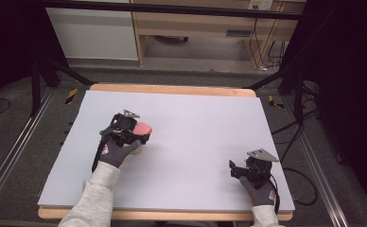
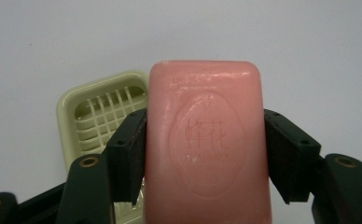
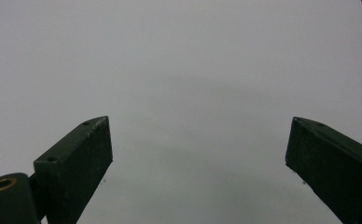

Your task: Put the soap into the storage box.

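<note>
A pink bar of soap (image 2: 206, 144) with an oval stamp on its face is clamped between the black jaws of my left gripper (image 2: 206, 156); the pads press on both its long sides. Under and behind it lies a pale green soap dish (image 2: 100, 109) with a slotted grid, resting on the table. In the high view my left gripper (image 1: 133, 135) holds the pink soap (image 1: 144, 128) at the left middle of the table. My right gripper (image 1: 232, 169) rests near the front right of the table, its jaws spread wide with nothing between them (image 3: 198, 158).
The table top is a light lavender-grey sheet (image 1: 196, 127) on a wooden board. Black frame legs and cables stand on the floor around it, and a wooden desk (image 1: 196, 28) is behind.
</note>
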A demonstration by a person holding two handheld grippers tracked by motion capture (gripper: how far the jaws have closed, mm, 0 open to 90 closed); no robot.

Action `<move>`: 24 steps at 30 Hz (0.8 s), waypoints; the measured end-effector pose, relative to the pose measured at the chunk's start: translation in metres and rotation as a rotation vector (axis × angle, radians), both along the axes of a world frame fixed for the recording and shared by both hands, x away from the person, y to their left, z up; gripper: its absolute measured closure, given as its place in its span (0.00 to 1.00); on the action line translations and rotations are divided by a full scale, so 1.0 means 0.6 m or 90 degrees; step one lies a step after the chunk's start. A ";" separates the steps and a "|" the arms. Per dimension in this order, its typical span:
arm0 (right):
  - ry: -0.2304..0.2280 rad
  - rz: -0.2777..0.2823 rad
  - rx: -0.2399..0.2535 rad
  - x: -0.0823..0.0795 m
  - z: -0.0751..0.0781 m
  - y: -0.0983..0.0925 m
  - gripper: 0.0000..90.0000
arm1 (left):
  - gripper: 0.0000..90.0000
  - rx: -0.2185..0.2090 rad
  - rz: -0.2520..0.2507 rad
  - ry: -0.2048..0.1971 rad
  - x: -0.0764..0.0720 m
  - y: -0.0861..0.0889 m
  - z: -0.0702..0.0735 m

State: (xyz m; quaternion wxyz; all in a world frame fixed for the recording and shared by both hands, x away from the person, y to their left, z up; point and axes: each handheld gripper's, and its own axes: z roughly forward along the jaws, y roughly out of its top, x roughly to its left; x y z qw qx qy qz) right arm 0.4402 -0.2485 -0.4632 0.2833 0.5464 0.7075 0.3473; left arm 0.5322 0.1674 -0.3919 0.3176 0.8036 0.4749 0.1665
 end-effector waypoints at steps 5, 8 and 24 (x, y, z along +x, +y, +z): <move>0.000 0.002 -0.002 0.001 0.000 0.000 0.08 | 0.42 0.006 0.019 -0.001 0.009 0.010 -0.003; 0.000 0.000 0.000 0.001 0.000 0.001 0.08 | 0.42 0.007 0.026 0.001 0.013 0.015 -0.005; 0.000 0.005 -0.003 0.002 -0.001 0.002 0.08 | 0.42 0.013 0.062 0.007 0.035 0.031 -0.023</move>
